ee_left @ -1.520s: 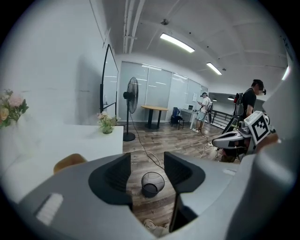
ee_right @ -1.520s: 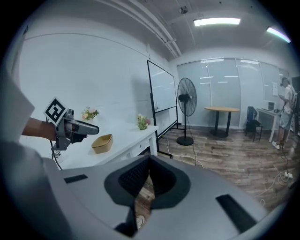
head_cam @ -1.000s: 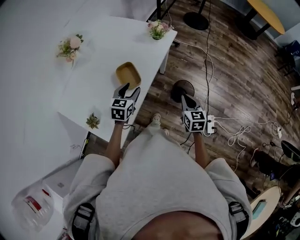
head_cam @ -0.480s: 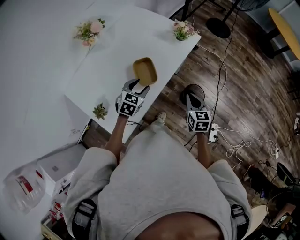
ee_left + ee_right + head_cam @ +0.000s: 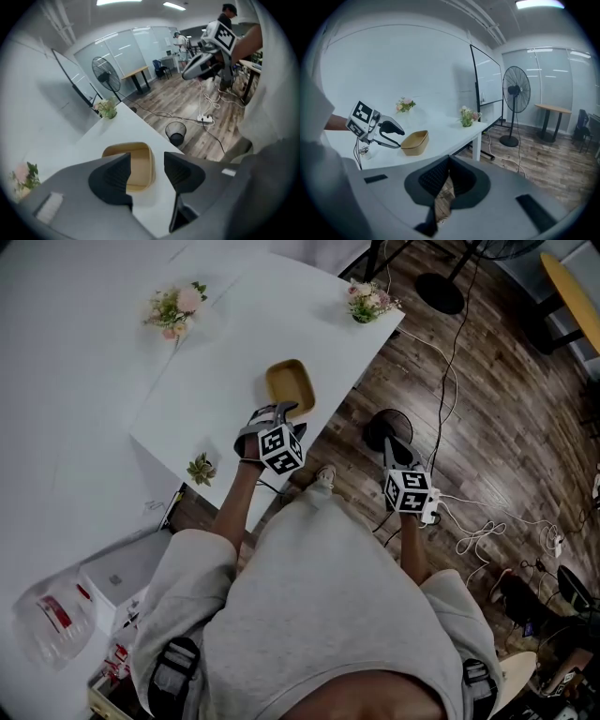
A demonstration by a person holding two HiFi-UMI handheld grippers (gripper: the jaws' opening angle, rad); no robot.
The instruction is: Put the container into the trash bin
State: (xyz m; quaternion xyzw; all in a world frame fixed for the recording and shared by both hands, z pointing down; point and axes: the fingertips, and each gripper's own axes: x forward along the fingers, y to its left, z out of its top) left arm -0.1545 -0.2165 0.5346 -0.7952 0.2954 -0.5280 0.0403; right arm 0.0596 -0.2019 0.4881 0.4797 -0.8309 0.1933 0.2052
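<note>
Tan and smooth, the container (image 5: 290, 385) is a shallow tray with rounded corners and a raised rim. It lies empty on the matte white table (image 5: 234, 338), close to the edge nearest the person.

The left tongs (image 5: 278, 412) are angled down over the tray's near end. Their jaws are spread. In the left gripper view the dark, ribbed pads stand apart, with the tray's right rim and part of its floor showing in the gap between them. Neither pad presses on it.

The trash bin (image 5: 176, 133) is a round black mesh basket. It stands on the brown wood-plank floor just beyond the table's edge, well apart from the container. In the head view the right tongs (image 5: 394, 451) hang above the bin and cover part of it. Their jaws are pressed together at the tips with nothing pinched, and only floor planks show through the narrow slit below.

A small posy of pink and white flowers (image 5: 176, 307) sits farther back on the table, and another posy (image 5: 370, 301) stands at its corner.
</note>
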